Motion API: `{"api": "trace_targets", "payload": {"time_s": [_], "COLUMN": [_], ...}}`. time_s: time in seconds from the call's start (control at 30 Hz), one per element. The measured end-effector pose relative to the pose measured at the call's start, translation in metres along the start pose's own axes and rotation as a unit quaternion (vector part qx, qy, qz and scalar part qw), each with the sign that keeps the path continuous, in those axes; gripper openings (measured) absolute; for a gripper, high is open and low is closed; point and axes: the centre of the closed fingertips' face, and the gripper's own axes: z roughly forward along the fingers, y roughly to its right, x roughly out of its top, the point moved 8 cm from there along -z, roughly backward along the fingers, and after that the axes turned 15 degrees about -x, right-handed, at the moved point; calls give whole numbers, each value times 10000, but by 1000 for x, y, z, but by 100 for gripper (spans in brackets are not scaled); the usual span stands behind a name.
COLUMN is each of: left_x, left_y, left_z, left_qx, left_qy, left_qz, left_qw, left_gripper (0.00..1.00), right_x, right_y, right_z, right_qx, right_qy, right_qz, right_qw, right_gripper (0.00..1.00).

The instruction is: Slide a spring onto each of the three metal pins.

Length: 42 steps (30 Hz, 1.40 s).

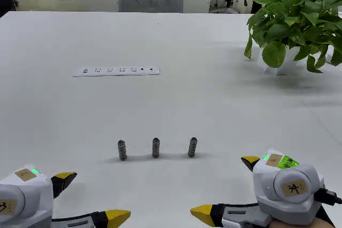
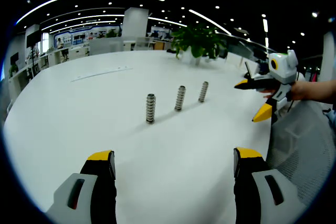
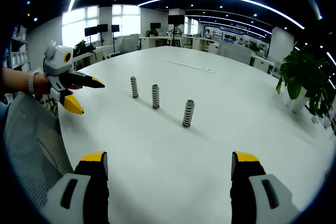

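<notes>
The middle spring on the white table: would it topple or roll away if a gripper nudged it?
The middle spring stands upright, tall and narrow, so a sideways nudge would probably tip it, unless a pin inside holds it; that I cannot tell. Lying down, its round coils would likely roll on the smooth table.

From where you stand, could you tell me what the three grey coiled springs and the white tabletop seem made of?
The three grey coiled springs look like bare steel: dull metallic glints. The white tabletop, smooth with soft shadows, seems matte laminate, perhaps.
</notes>
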Motion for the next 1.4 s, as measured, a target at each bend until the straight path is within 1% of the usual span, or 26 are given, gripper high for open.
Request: {"api": "trace_targets", "payload": {"time_s": [0.23,0.47,0.77,1.1,1.27,1.4], "left_x": [0,0,1,1,2,1], "left_y": [0,0,2,1,1,1], "left_z": [-1,-1,-1,0,-1,-1], "left_qx": [7,7,17,16,48,40], "left_qy": [-4,-13,-9,-23,9,-9], "left_qz": [4,-1,0,13,-4,2], "left_qw": [10000,10000,10000,10000,10000,10000], "left_gripper": [95,95,95,95,95,95], "right_x": [3,1,1,1,2,2], "right_y": [-1,0,-1,0,-1,-1], "right_z": [-2,-1,-1,0,-2,-3], "right_qx": [-2,-5,6,1,9,5], "right_qy": [19,13,17,23,17,17], "right_qz": [8,-19,-9,-13,-34,-22], "right_qw": [10000,10000,10000,10000,10000,10000], "right_gripper": [99,99,99,99,99,99]}}
